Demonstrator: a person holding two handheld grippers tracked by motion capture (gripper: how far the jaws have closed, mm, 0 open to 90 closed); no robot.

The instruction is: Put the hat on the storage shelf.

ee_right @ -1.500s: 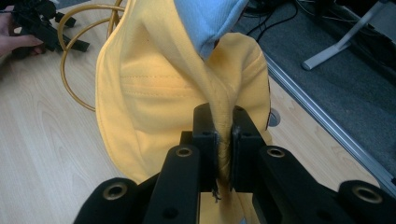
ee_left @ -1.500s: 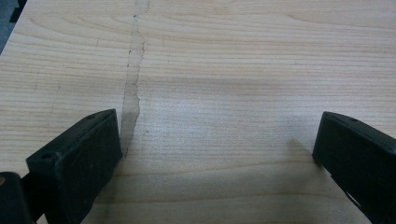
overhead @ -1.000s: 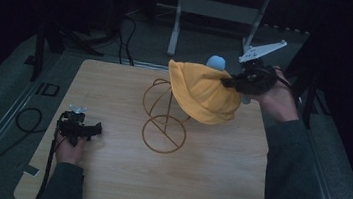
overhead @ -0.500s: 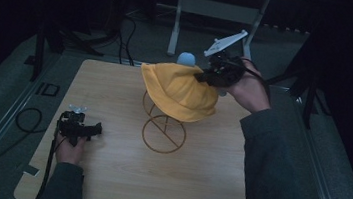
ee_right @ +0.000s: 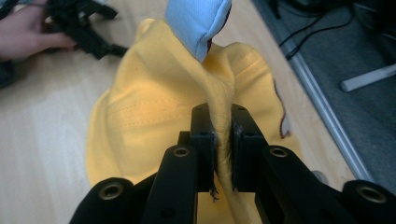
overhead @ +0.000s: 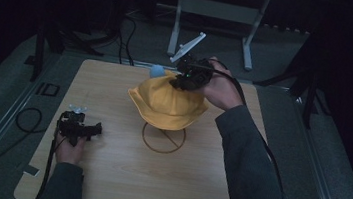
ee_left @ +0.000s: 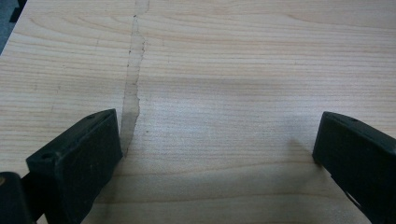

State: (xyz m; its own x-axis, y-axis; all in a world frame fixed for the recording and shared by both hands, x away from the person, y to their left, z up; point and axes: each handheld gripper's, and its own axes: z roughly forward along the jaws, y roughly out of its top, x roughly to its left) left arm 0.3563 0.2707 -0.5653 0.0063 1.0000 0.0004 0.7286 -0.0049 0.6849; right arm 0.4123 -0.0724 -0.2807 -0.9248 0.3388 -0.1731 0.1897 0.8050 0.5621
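Observation:
A yellow bucket hat point(overhead: 166, 107) hangs over the top of a thin wire stand, whose ring base point(overhead: 162, 139) lies on the wooden table point(overhead: 119, 183). My right gripper point(overhead: 179, 82) is shut on a fold of the hat's crown; in the right gripper view the yellow cloth point(ee_right: 154, 116) is pinched between the two black jaws of my right gripper point(ee_right: 223, 135). A light blue pad point(overhead: 157, 70) sticks up behind the hat, close up as the blue pad point(ee_right: 196, 18). My left gripper point(overhead: 95, 129) rests on the table at the left, open over bare wood point(ee_left: 210, 70).
The stand's upper wire is hidden under the hat. A black cable point(overhead: 26, 117) loops off the table's left edge. A metal frame leg point(overhead: 175, 26) stands on the floor behind the table. A pale seam point(ee_left: 133, 88) runs across the wood near the left jaw.
My right gripper has carried the hat leftward and slightly down, from the table's right side to above the wire stand, which it now covers. The left hand has stayed put.

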